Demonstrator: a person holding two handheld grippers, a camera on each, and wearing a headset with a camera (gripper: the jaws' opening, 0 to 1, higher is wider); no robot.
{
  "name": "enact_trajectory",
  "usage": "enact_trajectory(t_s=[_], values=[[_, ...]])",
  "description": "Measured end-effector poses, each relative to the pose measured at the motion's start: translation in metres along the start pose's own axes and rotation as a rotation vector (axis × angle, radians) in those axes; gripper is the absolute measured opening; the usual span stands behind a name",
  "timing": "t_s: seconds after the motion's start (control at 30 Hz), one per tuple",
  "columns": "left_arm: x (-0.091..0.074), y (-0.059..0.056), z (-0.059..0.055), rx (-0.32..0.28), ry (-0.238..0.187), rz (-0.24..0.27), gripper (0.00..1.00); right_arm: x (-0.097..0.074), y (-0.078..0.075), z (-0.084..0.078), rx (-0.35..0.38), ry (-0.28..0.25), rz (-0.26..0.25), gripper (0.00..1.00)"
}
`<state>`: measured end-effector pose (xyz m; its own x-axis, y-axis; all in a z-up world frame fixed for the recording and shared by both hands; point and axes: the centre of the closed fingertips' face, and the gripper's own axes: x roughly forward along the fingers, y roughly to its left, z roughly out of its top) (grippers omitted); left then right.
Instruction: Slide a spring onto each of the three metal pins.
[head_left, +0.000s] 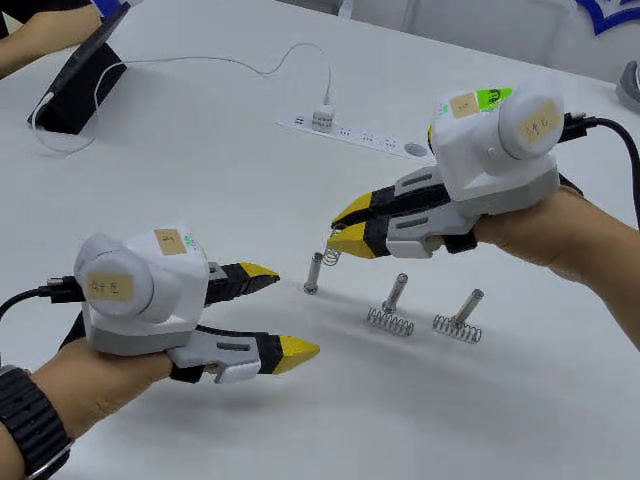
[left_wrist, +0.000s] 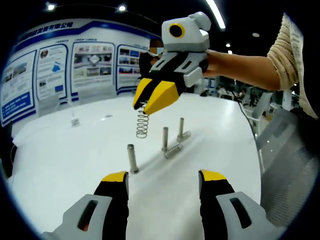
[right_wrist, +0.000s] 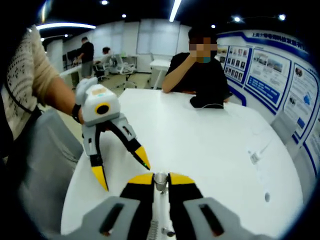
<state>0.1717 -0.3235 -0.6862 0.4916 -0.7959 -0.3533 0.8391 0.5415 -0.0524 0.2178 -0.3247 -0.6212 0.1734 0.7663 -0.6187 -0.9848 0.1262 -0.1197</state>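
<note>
A: Tongs status pls. Right gripper (head_left: 340, 238)?

B: Clenched on a small coiled steel spring (head_left: 331, 256). It's pinched by the top end, so the rest hangs free w/ the open end facing down. The spring hangs just right of the top of the left pin (head_left: 313, 273), a short upright metal peg w/ a flared foot. Touching it or just clear, can't tell. Not on it yet.

A: Left gripper (head_left: 283, 310)?

B: Released, jaws wide apart, nothing in them. It hovers near-left of that pin, tips aimed toward it. My guess is it's there to steady the pin, which prob. just stands loose on the white tabletop (head_left: 200, 180).

A: Other two pins?

B: Middle pin (head_left: 396, 292) and right pin (head_left: 468, 305) both stand bare. Each has a spring lying flat at its foot: middle spring (head_left: 390, 321), right spring (head_left: 457, 329). Prob. laid out one per pin, to be in easy reach.

A: Progress?

B: 0 of 3 on, by the look. First one's in hand.

A: Next move needs?

B: Centre the coil over the pin top, keep it vertical, then lower & let go. Risk is the hanging coil sways, snags the rim and tips the pin.

A: Clutter?

B: White power strip (head_left: 350, 130) and black tablet (head_left: 80, 70) on the far side, well apart from the work.
</note>
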Motion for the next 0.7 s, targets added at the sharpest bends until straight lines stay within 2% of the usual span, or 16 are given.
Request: enact_trajectory(t_s=[0.23,0.43,0.7], values=[[-0.001,-0.001,-0.003,-0.014,0.000,-0.001,0.63,0.012,-0.011,-0.002,0.012,0.014,-0.011,0.12],[-0.001,0.001,-0.007,-0.023,0.006,-0.002,0.64,0.019,-0.012,-0.008,0.029,0.030,-0.003,0.12],[0.000,0.001,-0.006,-0.028,0.000,-0.005,0.64,0.024,-0.013,-0.014,0.046,0.045,0.005,0.12]])
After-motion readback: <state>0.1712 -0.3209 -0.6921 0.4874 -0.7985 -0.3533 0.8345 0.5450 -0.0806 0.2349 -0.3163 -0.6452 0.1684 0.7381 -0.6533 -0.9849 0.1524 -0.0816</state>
